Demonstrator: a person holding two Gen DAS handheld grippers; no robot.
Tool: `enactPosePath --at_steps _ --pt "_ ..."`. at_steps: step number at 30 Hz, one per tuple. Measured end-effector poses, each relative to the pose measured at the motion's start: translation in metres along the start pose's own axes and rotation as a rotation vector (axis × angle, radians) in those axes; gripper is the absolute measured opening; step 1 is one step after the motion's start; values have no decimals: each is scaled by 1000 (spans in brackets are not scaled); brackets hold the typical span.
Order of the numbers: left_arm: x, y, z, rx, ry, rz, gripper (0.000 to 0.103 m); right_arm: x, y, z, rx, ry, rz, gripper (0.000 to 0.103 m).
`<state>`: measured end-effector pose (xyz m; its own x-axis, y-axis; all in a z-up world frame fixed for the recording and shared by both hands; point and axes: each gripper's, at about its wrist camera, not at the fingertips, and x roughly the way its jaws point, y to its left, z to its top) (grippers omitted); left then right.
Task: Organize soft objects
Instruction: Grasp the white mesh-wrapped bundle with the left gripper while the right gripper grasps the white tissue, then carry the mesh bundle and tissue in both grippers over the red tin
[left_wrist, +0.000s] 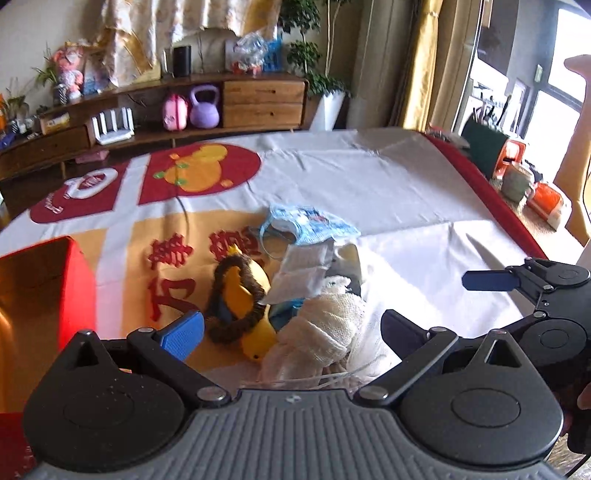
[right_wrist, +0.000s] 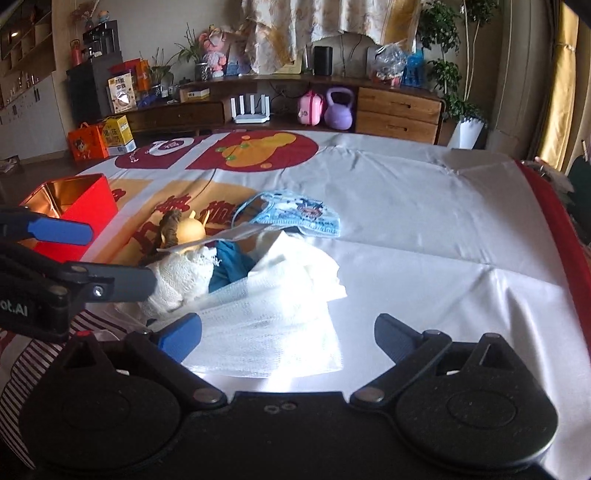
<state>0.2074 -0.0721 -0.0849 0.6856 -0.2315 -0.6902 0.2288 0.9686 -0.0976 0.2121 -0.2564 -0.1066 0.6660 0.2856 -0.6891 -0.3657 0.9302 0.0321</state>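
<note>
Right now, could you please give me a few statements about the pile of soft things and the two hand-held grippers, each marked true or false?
1. The left hand-held gripper is open, nothing between its fingers. True.
2. The red box is shut with a lid. False: its top is open and the gold inside shows.
3. The blue printed face mask lies at the far edge of the pile. True.
4. The right hand-held gripper is shut on the white gauze cloth. False: its jaws are spread, and the cloth lies flat between and ahead of them.
5. The yellow toy lies inside the red box. False: it is on the sheet, in the pile.
</note>
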Motion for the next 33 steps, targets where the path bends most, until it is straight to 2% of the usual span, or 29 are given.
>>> enactPosePath --at_steps 10,16,18,22,24,30,33 --pt "29 1 0 -18 61 -36 100 19 -8 -3 37 32 88 97" --pt "34 3 0 -45 92 -78 82 20 -12 -6 64 39 130 87" --pt "36 4 0 -65 105 -94 70 18 -13 -6 75 33 130 79" --pt "38 5 -2 -81 116 -103 61 15 -18 -9 101 34 128 65" --pt "38 5 -2 -80 115 -102 54 16 -19 -10 106 39 102 45" --pt "32 1 -1 -64 104 -95 41 9 -21 -12 112 19 82 7" --pt "26 1 -1 -64 89 -89 38 -1 -16 -11 102 -3 83 5"
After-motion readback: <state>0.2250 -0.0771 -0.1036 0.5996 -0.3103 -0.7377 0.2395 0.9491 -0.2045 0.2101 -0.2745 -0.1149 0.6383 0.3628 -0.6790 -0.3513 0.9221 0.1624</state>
